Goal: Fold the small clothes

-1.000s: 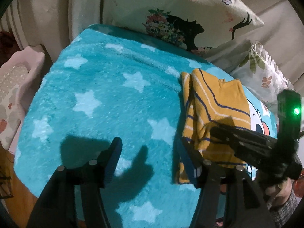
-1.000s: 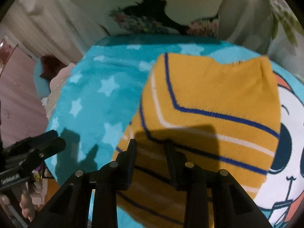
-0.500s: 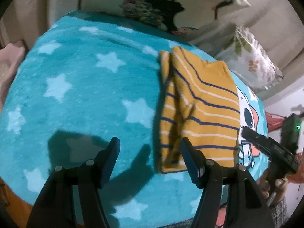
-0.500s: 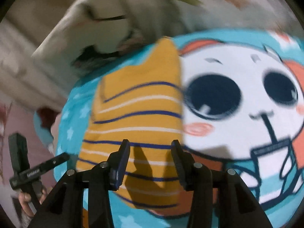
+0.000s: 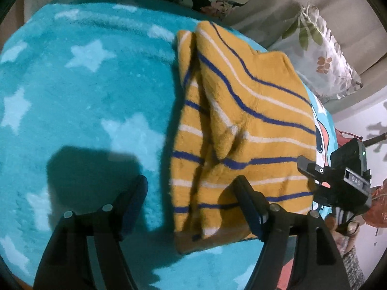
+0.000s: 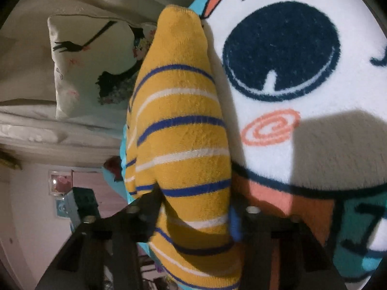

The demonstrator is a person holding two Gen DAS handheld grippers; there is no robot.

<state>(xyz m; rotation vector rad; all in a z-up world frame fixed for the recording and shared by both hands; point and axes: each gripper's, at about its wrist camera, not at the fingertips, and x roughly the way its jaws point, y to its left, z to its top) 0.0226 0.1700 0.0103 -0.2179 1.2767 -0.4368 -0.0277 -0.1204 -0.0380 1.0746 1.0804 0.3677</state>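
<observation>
The striped garment (image 6: pixel 183 130), frame centre, should be gripped squarely; right gripper (image 6: pixel 193 207) fingers seemingly straddle it, left gripper (image 5: pixel 193 200) spread empty.

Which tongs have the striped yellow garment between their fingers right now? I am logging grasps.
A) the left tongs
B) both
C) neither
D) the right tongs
D: in the right wrist view the yellow striped garment fills the gap of the right tongs, while the left tongs stand wide open with only one finger over the cloth.
</observation>
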